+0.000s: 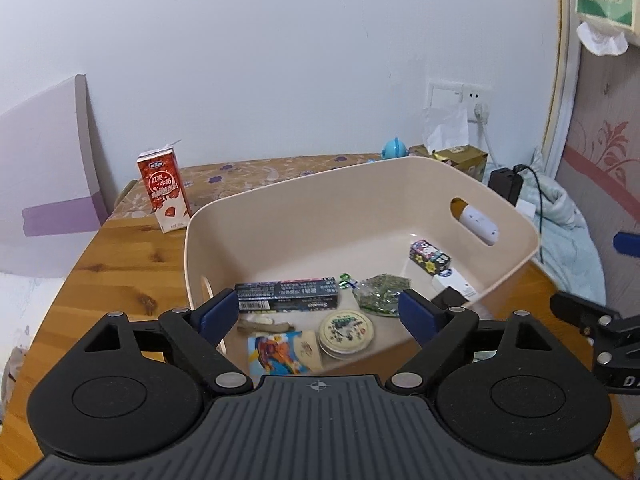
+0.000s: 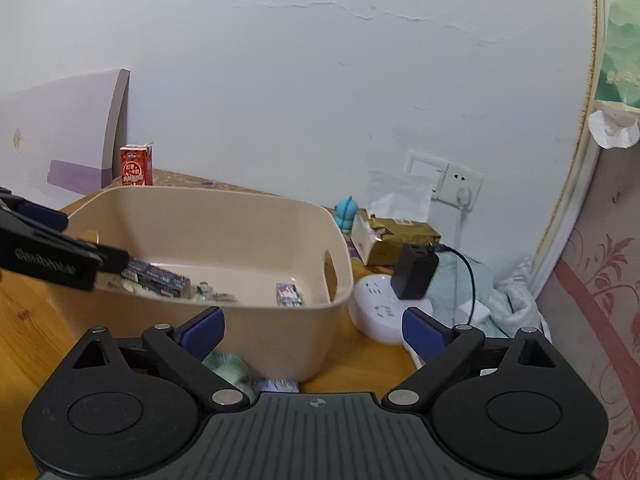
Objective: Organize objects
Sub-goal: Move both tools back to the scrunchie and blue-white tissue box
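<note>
Left gripper [image 1: 316, 314]: I see its jaws spread wide and holding nothing; it hangs above the near wall of the bin.
Right gripper [image 2: 314, 330]: its jaws are wide apart too, with nothing between them; it is in front of the bin's right corner, over the desk.
Bin [image 1: 280, 204]: a beige plastic bin with handle slots, standing on the wooden desk [image 1: 120, 272].
Inside the bin: a long dark box [image 1: 286, 294] lies near the left wall; just in front of it I see a round tin [image 1: 346, 332] and a colourful card [image 1: 276, 350]. A green patterned packet [image 1: 382, 294] lies to the right of the long box, and a small printed box [image 1: 430, 258] with a white box [image 1: 454, 282] beside it is near the right wall.
Milk carton [image 1: 164, 192]: red and white, upright on the desk behind the bin's left corner, apart from it.
Power strip [image 2: 380, 312]: white and round, on the desk just beside the bin's right wall, with a black adapter [image 2: 414, 272] plugged in.
Under the right gripper: something greenish and blurred [image 2: 228, 368]; I cannot tell what it is.
</note>
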Motion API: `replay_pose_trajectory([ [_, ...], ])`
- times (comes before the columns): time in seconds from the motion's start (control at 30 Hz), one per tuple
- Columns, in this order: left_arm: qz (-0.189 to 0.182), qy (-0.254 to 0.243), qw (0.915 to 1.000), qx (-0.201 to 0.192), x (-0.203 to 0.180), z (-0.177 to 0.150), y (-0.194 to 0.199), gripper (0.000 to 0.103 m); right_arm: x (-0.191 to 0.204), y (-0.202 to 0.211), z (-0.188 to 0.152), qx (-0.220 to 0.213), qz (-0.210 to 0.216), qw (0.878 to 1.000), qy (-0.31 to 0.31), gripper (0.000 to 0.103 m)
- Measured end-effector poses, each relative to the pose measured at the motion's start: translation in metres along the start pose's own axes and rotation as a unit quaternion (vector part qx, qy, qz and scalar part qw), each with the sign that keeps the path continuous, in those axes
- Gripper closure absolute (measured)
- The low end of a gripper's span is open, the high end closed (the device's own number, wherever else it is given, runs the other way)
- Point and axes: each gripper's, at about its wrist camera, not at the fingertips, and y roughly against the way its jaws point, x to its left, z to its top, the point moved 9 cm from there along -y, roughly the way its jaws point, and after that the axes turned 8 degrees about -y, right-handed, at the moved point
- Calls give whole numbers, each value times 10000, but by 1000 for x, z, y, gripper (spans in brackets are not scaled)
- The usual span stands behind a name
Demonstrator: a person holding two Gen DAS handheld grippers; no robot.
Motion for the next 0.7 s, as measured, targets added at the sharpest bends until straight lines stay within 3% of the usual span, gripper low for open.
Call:
replay_pose_trajectory([
  [0.17, 3, 116, 9999, -46, -9, -8, 21, 14, -11, 9, -14, 79, -64, 9999, 38, 4],
  [0.4, -301, -57, 9995, 28, -38, -25, 35, 14, -26, 14, -38, 283, -186, 9994, 86, 3],
  [0.7, -499, -18, 9981, 372, -70, -53, 7, 14, -45, -3, -68, 623, -261, 9977, -19, 2],
])
